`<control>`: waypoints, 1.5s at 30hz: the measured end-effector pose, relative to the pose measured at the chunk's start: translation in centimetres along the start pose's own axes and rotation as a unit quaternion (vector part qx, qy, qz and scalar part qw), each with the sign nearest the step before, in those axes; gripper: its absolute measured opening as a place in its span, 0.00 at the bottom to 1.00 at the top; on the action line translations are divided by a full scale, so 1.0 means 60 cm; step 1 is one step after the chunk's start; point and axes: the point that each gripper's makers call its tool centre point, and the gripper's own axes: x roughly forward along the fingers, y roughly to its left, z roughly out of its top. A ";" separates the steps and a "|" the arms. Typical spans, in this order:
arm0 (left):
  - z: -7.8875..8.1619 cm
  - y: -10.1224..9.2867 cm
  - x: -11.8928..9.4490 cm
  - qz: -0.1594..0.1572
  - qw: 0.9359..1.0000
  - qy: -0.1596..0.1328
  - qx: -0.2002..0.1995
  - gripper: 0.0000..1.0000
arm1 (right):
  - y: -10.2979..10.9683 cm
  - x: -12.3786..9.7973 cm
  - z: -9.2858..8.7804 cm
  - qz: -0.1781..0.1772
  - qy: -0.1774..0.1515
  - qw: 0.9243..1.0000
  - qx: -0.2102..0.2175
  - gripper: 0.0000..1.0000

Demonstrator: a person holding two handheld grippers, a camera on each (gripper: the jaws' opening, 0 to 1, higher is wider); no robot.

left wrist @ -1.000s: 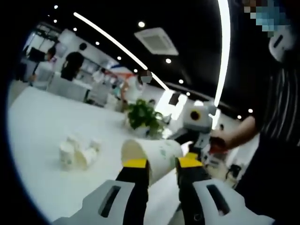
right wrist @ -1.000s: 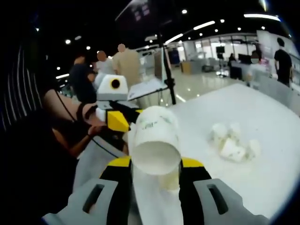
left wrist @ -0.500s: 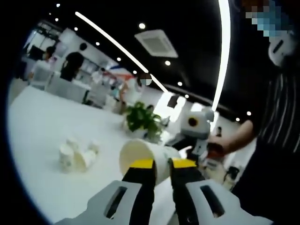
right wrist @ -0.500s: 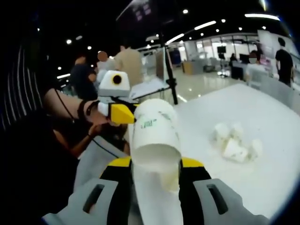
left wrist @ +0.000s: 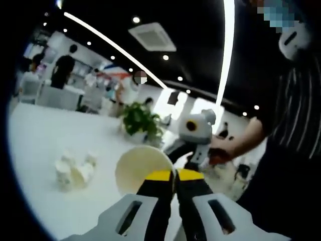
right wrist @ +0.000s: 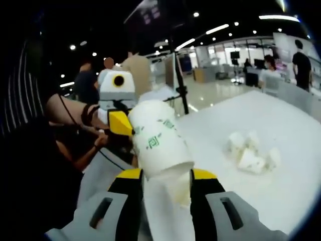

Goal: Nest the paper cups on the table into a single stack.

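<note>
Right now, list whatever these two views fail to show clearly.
- Loose cup pile: blurred and small in both views; count unreadable.
- Held paper cup, right gripper view: its lower part is hidden between the right gripper's fingers.
- Green print on that cup: too blurred to read.

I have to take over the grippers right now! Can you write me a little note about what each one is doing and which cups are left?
Left gripper: jaws closed together on the wall of a paper cup, held in the air, its open mouth facing the camera.
Right gripper: jaws on either side of a cup with green print, which is sleeved over the cup stack it holds.
A pile of loose cups lies on the white table, some tipped over.
Done: some cups already nested in the right gripper's stack.
Left: seat the top cup fully, then add the pile's cups one at a time.
</note>
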 end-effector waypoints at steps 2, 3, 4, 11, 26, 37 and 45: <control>-0.001 0.000 0.000 -0.001 1.000 0.006 0.002 0.00 | -0.001 0.000 -0.001 -0.002 -0.008 1.000 0.006 0.32; -0.001 0.000 0.000 -0.002 1.000 0.008 0.004 0.00 | 0.002 0.002 0.008 -0.005 -0.015 1.000 0.005 0.32; 0.006 0.000 -0.005 -0.003 1.000 0.012 0.009 0.00 | 0.002 0.003 0.008 -0.006 -0.017 1.000 0.006 0.32; 0.001 0.000 0.002 -0.007 0.998 0.053 0.034 0.00 | 0.004 0.001 0.004 -0.032 -0.041 0.998 0.019 0.34; 0.007 0.009 0.006 -0.015 0.995 0.085 0.048 0.00 | -0.017 -0.024 0.012 -0.091 -0.090 0.991 0.029 0.45; -0.012 0.019 0.016 -0.001 0.993 0.108 0.054 0.00 | -0.086 -0.089 -0.014 -0.182 -0.109 0.976 0.058 0.69; -0.043 0.020 0.019 0.006 0.989 0.133 0.060 0.00 | -0.115 -0.130 -0.032 -0.222 -0.108 0.968 0.052 0.80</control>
